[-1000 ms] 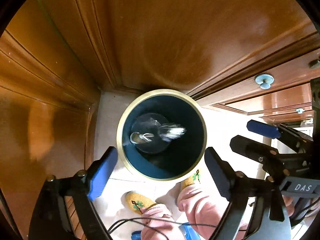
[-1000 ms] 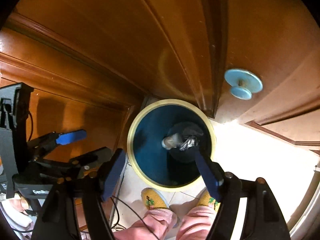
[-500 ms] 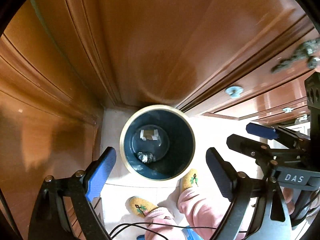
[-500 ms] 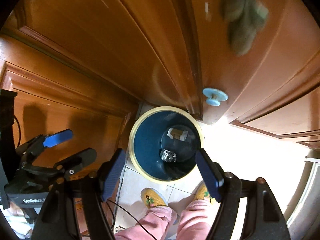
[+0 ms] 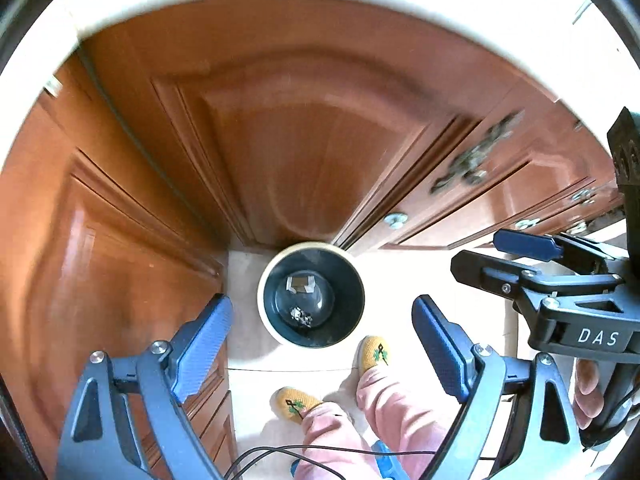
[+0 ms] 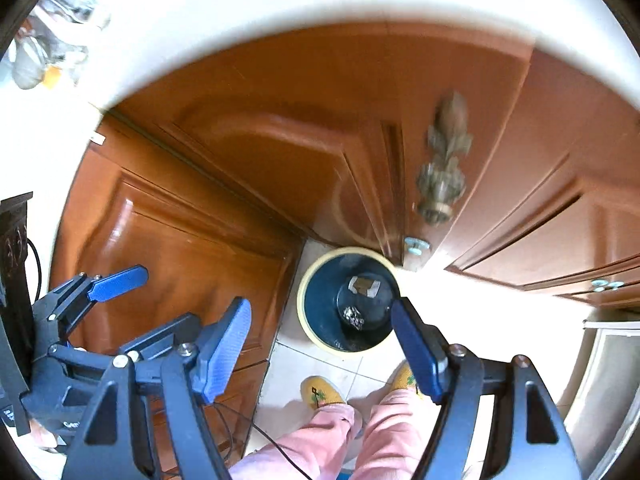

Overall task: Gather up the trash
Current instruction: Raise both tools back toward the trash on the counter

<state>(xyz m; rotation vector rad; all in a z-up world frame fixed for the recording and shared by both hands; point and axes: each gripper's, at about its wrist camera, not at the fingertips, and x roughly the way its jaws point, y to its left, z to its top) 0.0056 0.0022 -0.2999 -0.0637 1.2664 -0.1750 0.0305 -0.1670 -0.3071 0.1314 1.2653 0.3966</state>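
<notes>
Left wrist view, left gripper (image 5: 322,344) spread and empty, right gripper (image 6: 320,350) likewise, bin (image 5: 268,312) contents small, crumpled foil (image 5: 301,315), blurred handle (image 5: 472,160)

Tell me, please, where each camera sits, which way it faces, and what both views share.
Left wrist: sits behind the left tongs, open, facing steeply down at the bin; slippers, pink trousers and the right tongs show.
Right wrist: sits behind the right tongs, open, facing steeply down; legs and the left tongs show.
Shared: bin, crumpled foil, wooden cabinet doors, white counter edge.
</notes>
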